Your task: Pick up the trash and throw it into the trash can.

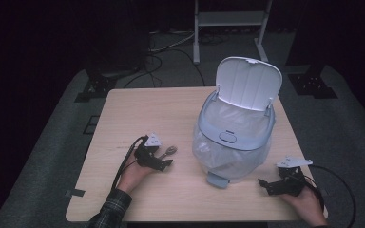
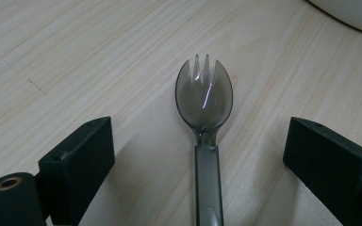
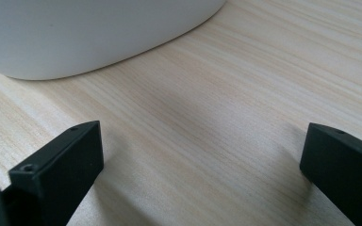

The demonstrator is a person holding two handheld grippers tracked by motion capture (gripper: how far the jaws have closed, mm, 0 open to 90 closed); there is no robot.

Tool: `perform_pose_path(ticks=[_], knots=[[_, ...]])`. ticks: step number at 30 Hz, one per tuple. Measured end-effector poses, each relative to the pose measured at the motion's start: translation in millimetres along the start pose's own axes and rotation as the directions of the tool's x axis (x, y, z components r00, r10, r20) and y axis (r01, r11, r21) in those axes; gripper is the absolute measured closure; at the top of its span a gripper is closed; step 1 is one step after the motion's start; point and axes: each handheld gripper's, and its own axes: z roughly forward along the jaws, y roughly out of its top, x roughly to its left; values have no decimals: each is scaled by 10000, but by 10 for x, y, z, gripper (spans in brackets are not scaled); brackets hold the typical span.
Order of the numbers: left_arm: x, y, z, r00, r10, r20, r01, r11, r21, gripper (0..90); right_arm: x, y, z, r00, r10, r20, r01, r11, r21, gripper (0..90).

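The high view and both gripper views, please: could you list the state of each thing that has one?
Bin lid: open, tipped back.
Bin: upright, lined with a clear bag.
Spork: flat on the table, ungripped.
Left gripper: open, straddling the spork's handle.
Right gripper: open, empty.

Pale wood-grain counter (image 2: 75, 56), smooth and matt. Spork (image 2: 204, 99) is smoky translucent plastic, glossy. Bin (image 1: 237, 133): smooth pale plastic, thin clear liner. Black fingers (image 2: 78, 165) look matt plastic.
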Motion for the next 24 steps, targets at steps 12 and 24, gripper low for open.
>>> perform_pose_path(ticks=[12,24], knots=[[-6,-31,-28,9988,235,427,-212,9983,-534,324,1,0,0,10000,-2,5,2,10000,-1,0],[5,-50,-55,9997,-44,233,61,9972,-742,627,4,2,2,10000,28,38,-28,10000,-3,0]])
